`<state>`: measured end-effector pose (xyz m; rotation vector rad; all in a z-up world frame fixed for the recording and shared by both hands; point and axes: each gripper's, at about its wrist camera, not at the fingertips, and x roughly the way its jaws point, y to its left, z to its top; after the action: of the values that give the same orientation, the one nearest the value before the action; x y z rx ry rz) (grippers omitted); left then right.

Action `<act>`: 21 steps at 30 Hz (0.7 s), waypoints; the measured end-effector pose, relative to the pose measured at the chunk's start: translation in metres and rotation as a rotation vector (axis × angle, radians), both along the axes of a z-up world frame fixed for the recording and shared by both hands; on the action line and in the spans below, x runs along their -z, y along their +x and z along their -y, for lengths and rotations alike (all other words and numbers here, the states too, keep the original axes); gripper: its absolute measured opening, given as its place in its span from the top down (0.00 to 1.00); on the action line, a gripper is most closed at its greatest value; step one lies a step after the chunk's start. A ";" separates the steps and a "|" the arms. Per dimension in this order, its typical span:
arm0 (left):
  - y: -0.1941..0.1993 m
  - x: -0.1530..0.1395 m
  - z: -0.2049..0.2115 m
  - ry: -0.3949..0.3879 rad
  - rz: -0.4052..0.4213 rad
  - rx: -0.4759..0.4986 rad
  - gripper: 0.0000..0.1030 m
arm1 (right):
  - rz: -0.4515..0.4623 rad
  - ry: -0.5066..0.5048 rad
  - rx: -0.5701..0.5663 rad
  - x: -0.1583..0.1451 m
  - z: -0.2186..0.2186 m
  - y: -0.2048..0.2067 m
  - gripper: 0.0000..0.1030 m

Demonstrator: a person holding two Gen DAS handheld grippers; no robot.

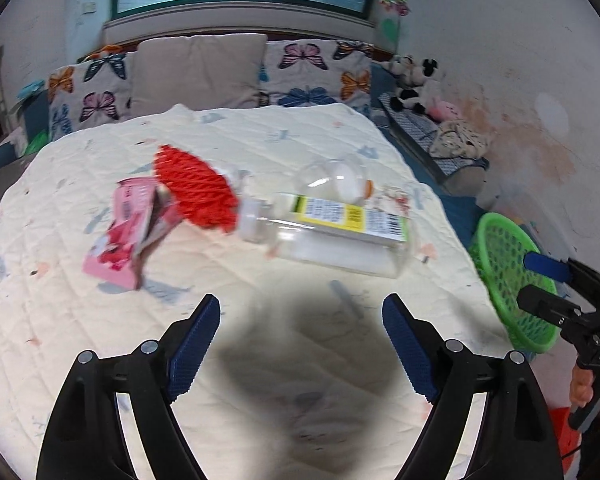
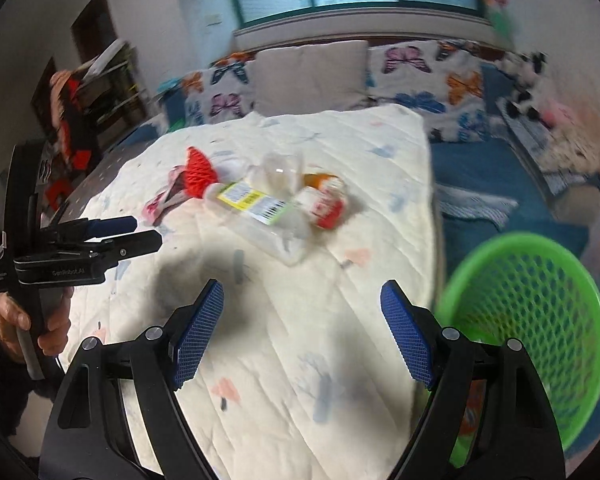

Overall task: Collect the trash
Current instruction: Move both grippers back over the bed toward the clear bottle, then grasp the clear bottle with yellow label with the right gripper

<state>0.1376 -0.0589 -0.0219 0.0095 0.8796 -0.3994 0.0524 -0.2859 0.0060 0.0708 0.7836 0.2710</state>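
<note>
trash (image 1: 324, 228) lies in a loose cluster on the quilt (image 1: 100, 320), mid-frame in both wrist views.

a clear plastic bottle (image 1: 332, 236) with a yellow-green label lies on its side at the centre; a red mesh piece (image 1: 196, 188) sits just left of it, a pink carton (image 1: 128, 228) further left, and a clear cup (image 1: 332, 180) just behind the bottle. in the right wrist view a red-and-white wrapper (image 2: 326, 204) rests beside the bottle's right. the green basket (image 2: 532, 320) stands off the bed edge, lower right. the left gripper (image 1: 302, 320) hangs released over bare quilt, nothing between its blue pads (image 1: 192, 344). the right gripper (image 2: 302, 304) is likewise spread and empty, near the basket. pillows (image 1: 198, 68) line the upper frame.
</note>
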 end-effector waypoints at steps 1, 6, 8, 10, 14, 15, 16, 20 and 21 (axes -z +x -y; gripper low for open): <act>0.001 0.000 -0.005 0.000 0.000 -0.010 0.22 | 0.000 -0.016 -0.020 0.000 -0.007 0.008 0.22; 0.009 0.001 -0.026 0.002 -0.005 -0.054 0.22 | -0.001 -0.084 -0.099 0.004 -0.033 0.037 0.22; 0.011 0.003 -0.034 0.007 -0.007 -0.070 0.22 | -0.008 -0.109 -0.127 0.007 -0.043 0.049 0.22; 0.014 0.005 -0.042 0.006 -0.011 -0.085 0.22 | -0.013 -0.137 -0.158 0.010 -0.053 0.060 0.22; 0.019 0.009 -0.055 0.006 -0.020 -0.113 0.22 | -0.029 -0.167 -0.225 0.016 -0.068 0.079 0.22; 0.021 0.010 -0.059 0.004 -0.024 -0.122 0.22 | -0.035 -0.168 -0.246 0.018 -0.072 0.086 0.22; 0.021 0.012 -0.063 0.003 -0.025 -0.125 0.22 | -0.041 -0.166 -0.260 0.018 -0.076 0.090 0.22; 0.023 0.017 -0.074 0.010 -0.035 -0.143 0.22 | -0.070 -0.158 -0.319 0.023 -0.089 0.110 0.25; 0.024 0.018 -0.077 0.010 -0.038 -0.147 0.22 | -0.074 -0.168 -0.335 0.025 -0.094 0.115 0.27</act>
<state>0.1621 0.0178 -0.0398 -0.0532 0.9131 -0.2589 0.1677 -0.1924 -0.0193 -0.2120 0.8882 0.5211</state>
